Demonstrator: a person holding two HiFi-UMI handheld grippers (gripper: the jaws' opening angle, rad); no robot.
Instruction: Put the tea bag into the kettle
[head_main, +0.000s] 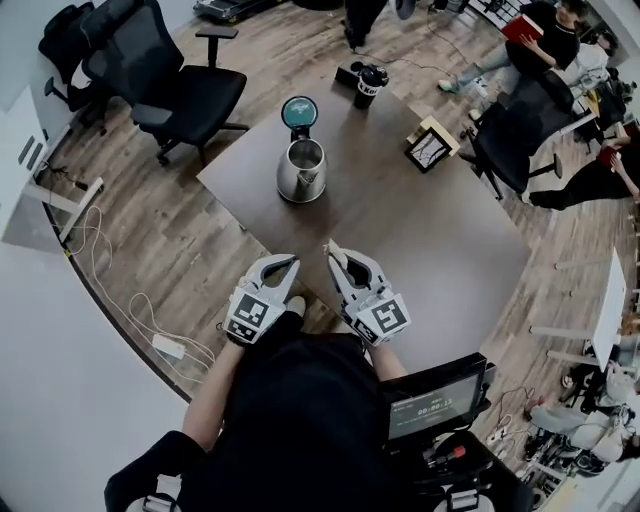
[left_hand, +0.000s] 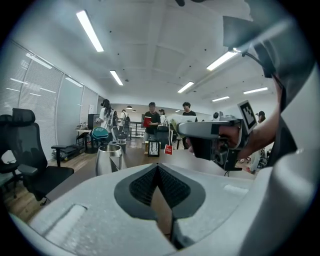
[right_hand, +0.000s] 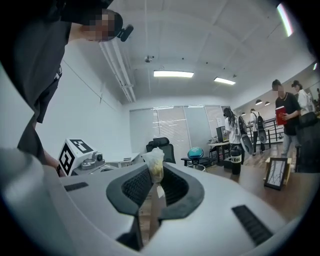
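the right gripper (head_main: 339, 253) was closed down narrowly on the tea bag (right_hand: 154, 163). its pads pinched the lower part of the bag, and the pale, crumpled top stood out past the jaw tips, so the bag's long axis ran along the jaws. the left gripper (head_main: 289, 263) sat just beside it over the near edge of the table (head_main: 430, 230). its jaws were drawn together, and only bare table showed through the slit between them, so it held nothing. the kettle (head_main: 302, 170) stood upright farther out on the table, well apart from both grippers, with its mouth open to the top. from the right gripper it lay ahead and off to the left, more nearly in line with the left gripper, which looked a little nearer to it. since the bag was in the right gripper, the coming move probably called for a reach forward and leftward across the table. the jaws would then have to tip so that the bag hung tip-down over the open mouth. the left gripper seemed placed to steady the kettle if needed.
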